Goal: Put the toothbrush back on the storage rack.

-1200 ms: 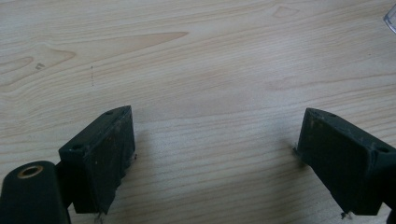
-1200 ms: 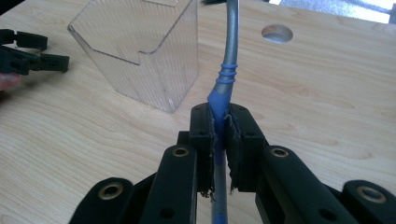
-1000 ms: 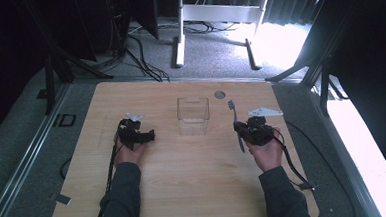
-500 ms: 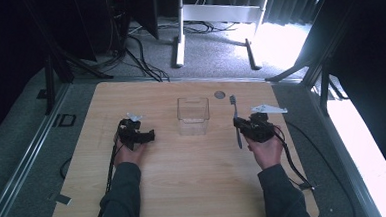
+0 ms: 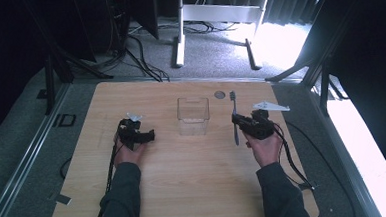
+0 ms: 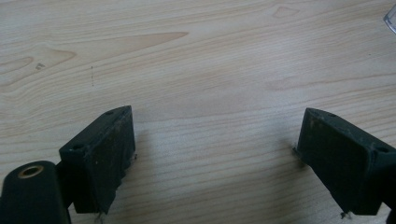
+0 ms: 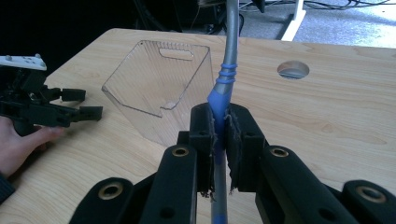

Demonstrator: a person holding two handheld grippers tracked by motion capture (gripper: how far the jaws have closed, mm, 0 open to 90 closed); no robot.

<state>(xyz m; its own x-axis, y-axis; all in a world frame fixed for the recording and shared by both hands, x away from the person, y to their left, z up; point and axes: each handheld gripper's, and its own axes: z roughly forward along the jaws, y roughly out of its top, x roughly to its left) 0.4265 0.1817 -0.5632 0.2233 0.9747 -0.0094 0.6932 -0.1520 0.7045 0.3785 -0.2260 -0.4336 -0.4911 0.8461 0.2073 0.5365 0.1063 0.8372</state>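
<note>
A grey and blue toothbrush [image 7: 227, 79] is clamped between the jaws of my right gripper [image 7: 219, 133], its handle running up and away from the camera. In the high view the toothbrush [image 5: 234, 115] points toward the table's far edge, with the right gripper [image 5: 238, 122] holding it just right of a clear plastic box [image 5: 193, 115]. The same clear box [image 7: 161, 88] stands left of the brush in the right gripper view. My left gripper [image 5: 150, 136] rests left of the box, jaws wide apart over bare wood [image 6: 215, 140], nothing between them.
The wooden table [image 5: 185, 189] has a round cable hole [image 5: 220, 94] near its far edge, close to the brush head. Beyond the table are cables and a white desk frame [image 5: 216, 17] on grey carpet. Forearms in dark sleeves enter from the bottom.
The right gripper has shifted slightly with the toothbrush, which now points more straight toward the far edge. The left gripper has stayed in place.
</note>
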